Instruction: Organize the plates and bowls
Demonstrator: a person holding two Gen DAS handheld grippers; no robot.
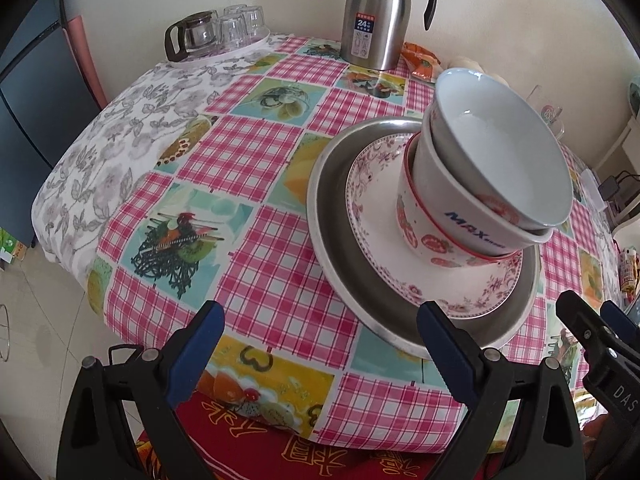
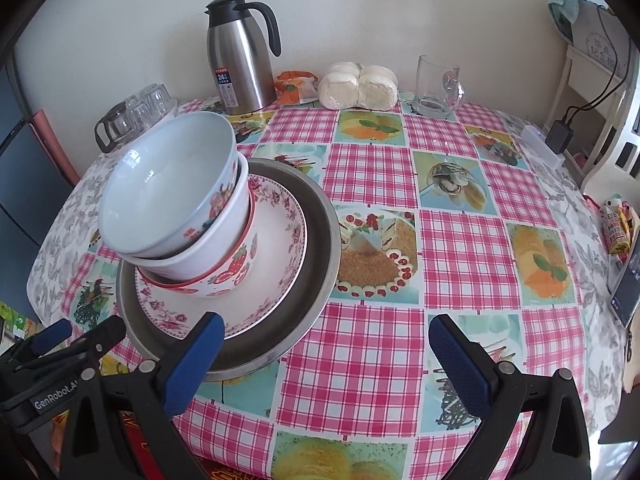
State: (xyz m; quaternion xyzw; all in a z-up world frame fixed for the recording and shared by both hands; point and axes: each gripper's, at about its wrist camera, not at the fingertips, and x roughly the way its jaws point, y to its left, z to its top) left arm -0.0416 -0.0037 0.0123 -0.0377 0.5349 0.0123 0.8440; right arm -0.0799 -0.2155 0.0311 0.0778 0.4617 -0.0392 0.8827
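Note:
A stack stands on the table: a steel plate (image 1: 332,256) (image 2: 320,248) at the bottom, a floral-rimmed plate (image 1: 372,240) (image 2: 276,264) on it, then three nested bowls. The bottom bowl (image 1: 432,240) (image 2: 236,272) has a strawberry print, the middle one (image 1: 452,200) (image 2: 208,256) reads "MAX", the top white bowl (image 1: 504,152) (image 2: 160,196) tilts. My left gripper (image 1: 320,320) is open and empty, just left of the stack. My right gripper (image 2: 326,330) is open and empty, just right of it. Each gripper also shows in the other's view (image 1: 596,320) (image 2: 88,332).
A steel thermos jug (image 1: 376,16) (image 2: 240,60) stands at the back. A tray of glasses and a small glass pot (image 1: 216,32) (image 2: 132,116) sit back left. Buns (image 2: 358,86), a snack packet (image 2: 294,86) and a glass mug (image 2: 436,84) are at the back right. A phone (image 2: 626,292) lies at the right edge.

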